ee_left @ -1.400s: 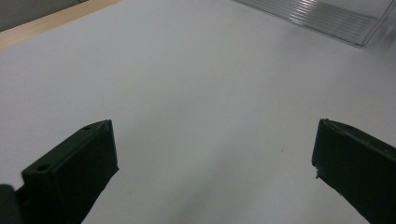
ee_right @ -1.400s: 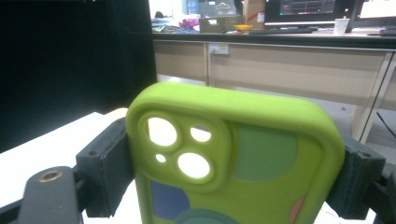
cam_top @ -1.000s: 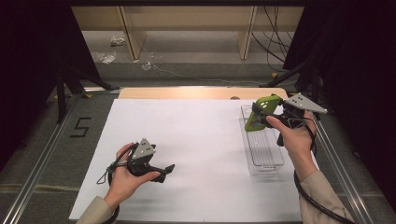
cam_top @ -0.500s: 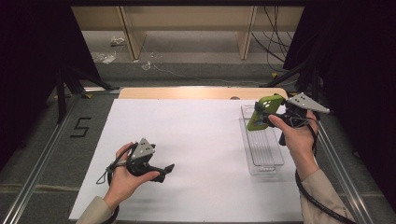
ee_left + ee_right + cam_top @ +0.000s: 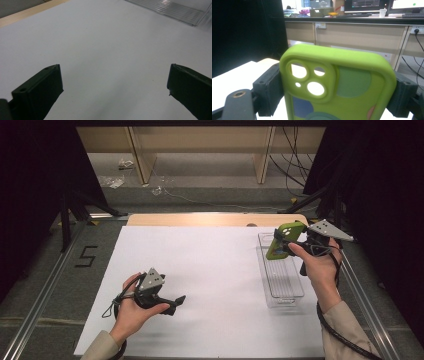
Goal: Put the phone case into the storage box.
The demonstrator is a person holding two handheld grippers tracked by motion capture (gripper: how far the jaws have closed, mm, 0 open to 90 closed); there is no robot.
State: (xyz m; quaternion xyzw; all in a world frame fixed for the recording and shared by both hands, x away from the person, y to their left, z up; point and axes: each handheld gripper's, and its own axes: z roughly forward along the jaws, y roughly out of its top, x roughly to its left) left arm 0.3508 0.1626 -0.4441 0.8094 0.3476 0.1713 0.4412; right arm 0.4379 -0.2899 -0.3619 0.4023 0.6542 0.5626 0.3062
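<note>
A lime-green phone case point(image 5: 282, 240) point(image 5: 337, 85) with camera cut-outs is held above the far end of a clear plastic tray point(image 5: 282, 280), lifted off the table. My right gripper point(image 5: 287, 242) point(image 5: 337, 92) is shut on it, its black jaws pressing on the case's two long sides. Low over the white sheet at the near left, my left gripper point(image 5: 177, 302) point(image 5: 113, 85) stands open with only bare sheet between its jaws. The tray's ribbed corner point(image 5: 172, 10) lies at the top right of the left gripper view.
A white sheet point(image 5: 210, 275) covers the table; a strip of bare wood point(image 5: 210, 219) lies along its far edge. Beyond the table are wooden legs and cables on the floor. Black curtains flank both sides. Metal rails run along the table's left and right.
</note>
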